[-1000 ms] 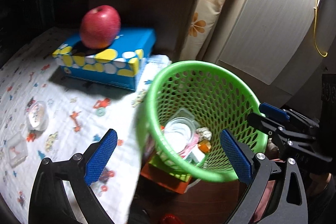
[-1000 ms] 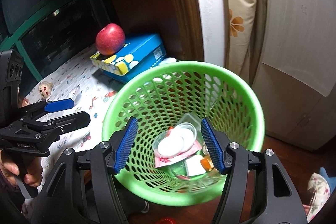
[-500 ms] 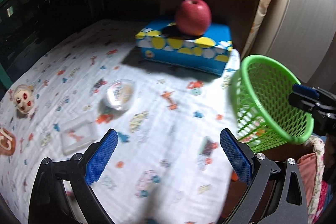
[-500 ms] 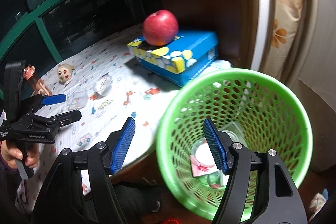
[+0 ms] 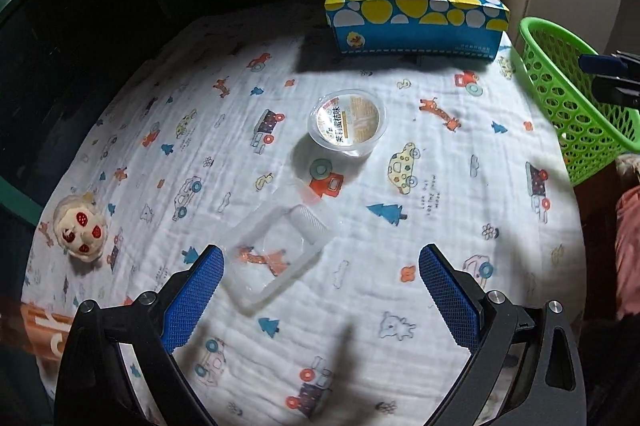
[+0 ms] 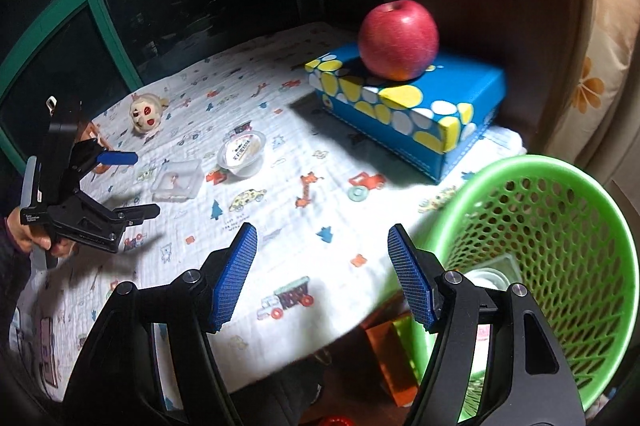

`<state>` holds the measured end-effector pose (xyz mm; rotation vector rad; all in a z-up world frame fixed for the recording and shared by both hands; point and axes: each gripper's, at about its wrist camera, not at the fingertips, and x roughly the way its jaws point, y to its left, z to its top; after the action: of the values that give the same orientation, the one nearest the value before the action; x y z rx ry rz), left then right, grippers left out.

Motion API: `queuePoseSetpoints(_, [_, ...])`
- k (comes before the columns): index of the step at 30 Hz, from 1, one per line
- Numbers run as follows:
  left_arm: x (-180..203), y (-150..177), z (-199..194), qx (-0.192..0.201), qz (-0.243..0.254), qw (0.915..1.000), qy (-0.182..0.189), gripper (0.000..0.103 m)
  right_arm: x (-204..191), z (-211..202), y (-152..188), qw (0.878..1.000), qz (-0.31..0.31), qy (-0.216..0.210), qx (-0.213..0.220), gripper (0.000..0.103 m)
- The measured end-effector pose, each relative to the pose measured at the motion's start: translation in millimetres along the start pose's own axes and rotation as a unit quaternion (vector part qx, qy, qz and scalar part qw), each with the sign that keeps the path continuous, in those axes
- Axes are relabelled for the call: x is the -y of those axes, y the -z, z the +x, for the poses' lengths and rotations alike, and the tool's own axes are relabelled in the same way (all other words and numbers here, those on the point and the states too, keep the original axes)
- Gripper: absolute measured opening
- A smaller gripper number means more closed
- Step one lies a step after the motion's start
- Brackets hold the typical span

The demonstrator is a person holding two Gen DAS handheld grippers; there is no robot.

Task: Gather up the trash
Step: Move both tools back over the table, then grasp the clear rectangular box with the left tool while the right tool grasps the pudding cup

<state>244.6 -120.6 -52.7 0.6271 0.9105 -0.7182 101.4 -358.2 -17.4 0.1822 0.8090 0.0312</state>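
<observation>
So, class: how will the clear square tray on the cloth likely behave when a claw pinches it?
The clear square tray looks thin and empty, so probably light and prone to flex or crumple. Its smooth plastic may slip, and a push would likely slide it.

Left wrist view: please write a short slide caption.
Open left gripper above a clear tray and plastic cup on a printed cloth.

Crinkled printed cloth [image 5: 400, 154] bears a clear glossy plastic tray [image 5: 276, 254] beside a perforated plastic basket [image 6: 560, 250].
</observation>
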Motion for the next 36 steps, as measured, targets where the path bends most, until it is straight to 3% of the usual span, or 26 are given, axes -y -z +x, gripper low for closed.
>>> queuePoseSetpoints(8, [-30,-11,30,-0.011,0.046,0.9978,0.046,0.095,-23,38,-17,1.0,-0.01,-0.009,-0.023,0.068])
queuePoseSetpoints(17, [-35,-16,52,-0.024,0.108,0.9883,0.106,0.095,-38,74,-34,0.999,-0.02,-0.013,-0.042,0.068])
queuePoseSetpoints(26, [-45,-8,70,-0.033,0.101,0.9846,0.138,0.094,-46,106,-43,0.997,-0.023,-0.023,-0.064,0.068])
queuePoseSetpoints(31, [-52,2,70,-0.031,0.082,0.9869,0.135,0.071,-58,126,-48,0.996,-0.024,-0.036,-0.075,0.068])
queuePoseSetpoints(36, [-60,10,64,-0.019,0.053,0.9876,0.146,0.065,-73,144,-54,0.995,-0.042,-0.04,-0.082,0.068])
